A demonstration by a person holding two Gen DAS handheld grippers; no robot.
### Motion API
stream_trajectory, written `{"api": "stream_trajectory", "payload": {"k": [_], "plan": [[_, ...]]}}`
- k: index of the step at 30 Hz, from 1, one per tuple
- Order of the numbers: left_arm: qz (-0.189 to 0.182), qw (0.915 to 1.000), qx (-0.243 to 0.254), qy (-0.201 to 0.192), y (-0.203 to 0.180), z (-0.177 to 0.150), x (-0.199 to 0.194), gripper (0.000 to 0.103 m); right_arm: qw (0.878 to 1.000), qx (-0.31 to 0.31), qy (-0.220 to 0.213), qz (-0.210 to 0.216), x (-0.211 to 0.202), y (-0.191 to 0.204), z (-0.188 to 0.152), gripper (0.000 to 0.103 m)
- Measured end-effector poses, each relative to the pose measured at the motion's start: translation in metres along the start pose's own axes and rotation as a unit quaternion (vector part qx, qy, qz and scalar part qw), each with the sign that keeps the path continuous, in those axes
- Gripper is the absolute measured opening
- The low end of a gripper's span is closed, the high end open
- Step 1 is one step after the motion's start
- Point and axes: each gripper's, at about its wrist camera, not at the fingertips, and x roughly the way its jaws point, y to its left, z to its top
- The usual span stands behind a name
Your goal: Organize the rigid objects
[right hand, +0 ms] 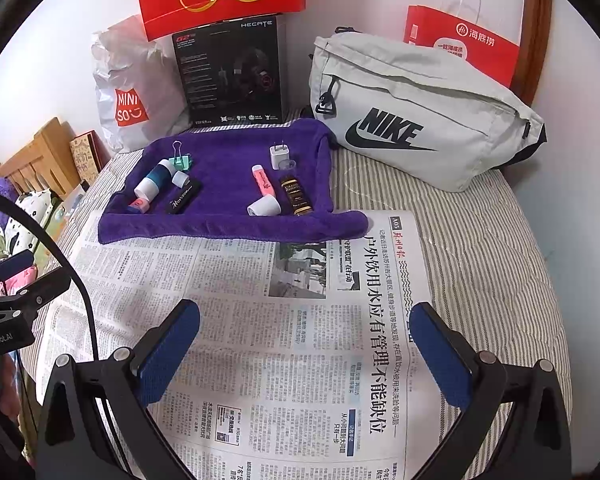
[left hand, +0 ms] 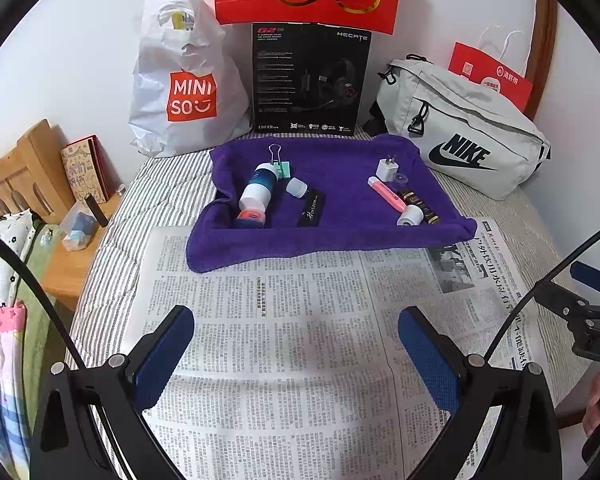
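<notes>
Clearly every item is small, hard and probably light, lying on the soft purple towel [left hand: 340, 216] spread on the bed, partly over a newspaper [left hand: 292, 320]. On the left sit a blue-and-white bottle [left hand: 258, 190], a green binder clip [left hand: 281, 166], a loose white cap [left hand: 297, 187] and a black bar [left hand: 311, 208]. On the right are a pink highlighter [right hand: 262, 181], a white plug [right hand: 279, 156] and a dark little bottle [right hand: 296, 194].

Round bottles may roll or slip, so pinching across the middle looks safest; the clip offers its wire loop.

Both the left gripper [left hand: 296, 344] and right gripper [right hand: 306, 344] hover low over the newspaper, short of the towel, pointing at it, jaws spread wide and holding nothing.
</notes>
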Motion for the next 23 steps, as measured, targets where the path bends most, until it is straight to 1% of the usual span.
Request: {"api": "stream_trajectory", "payload": {"k": [23], "plan": [[-0.001, 1.0, 0.001, 0.0, -0.0012, 0.0013, -0.0007, 0.103, 1.0, 0.002, 0.003, 0.002, 0.0034, -0.0005, -0.0016, 0.103]]}}
